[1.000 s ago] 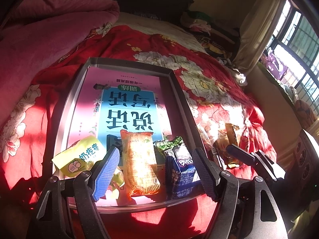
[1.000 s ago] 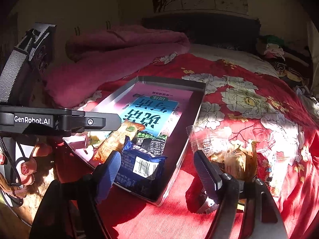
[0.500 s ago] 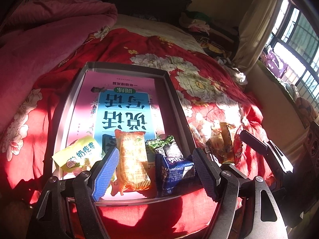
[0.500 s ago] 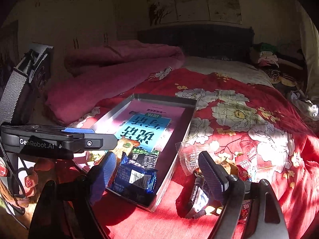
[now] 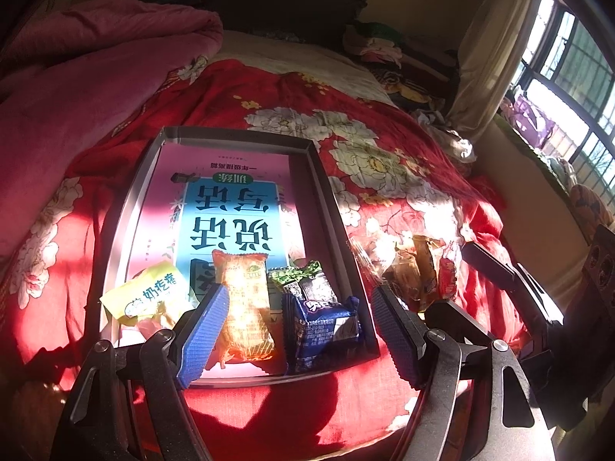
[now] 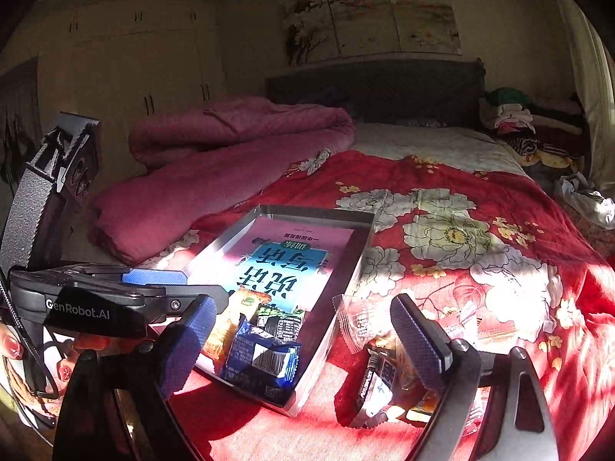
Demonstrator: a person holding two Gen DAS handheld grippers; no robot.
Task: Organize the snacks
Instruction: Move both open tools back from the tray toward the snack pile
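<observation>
A grey metal tray (image 5: 326,199) (image 6: 359,257) lies on the red floral bedspread with a pink and blue book in it. At its near end lie a yellow snack pack (image 5: 148,296), an orange pack (image 5: 244,303) (image 6: 230,320), a green and black pack (image 5: 303,282) (image 6: 280,319) and a blue pack (image 5: 324,326) (image 6: 261,361). A pile of loose snacks (image 5: 415,269) (image 6: 388,368) lies on the bedspread right of the tray. My left gripper (image 5: 298,330) is open and empty above the tray's near end. My right gripper (image 6: 303,349) is open and empty, between the tray and the pile.
A rolled pink quilt (image 5: 88,88) (image 6: 230,161) lies left of the tray. A heap of clothes (image 6: 530,130) sits at the far right of the bed near the dark headboard (image 6: 376,84). A window (image 5: 569,84) and curtain are on the right.
Both grippers have drawn back and risen a little from the tray; the snacks look smaller and lower in both views. Both stay open. The snacks have not moved.
</observation>
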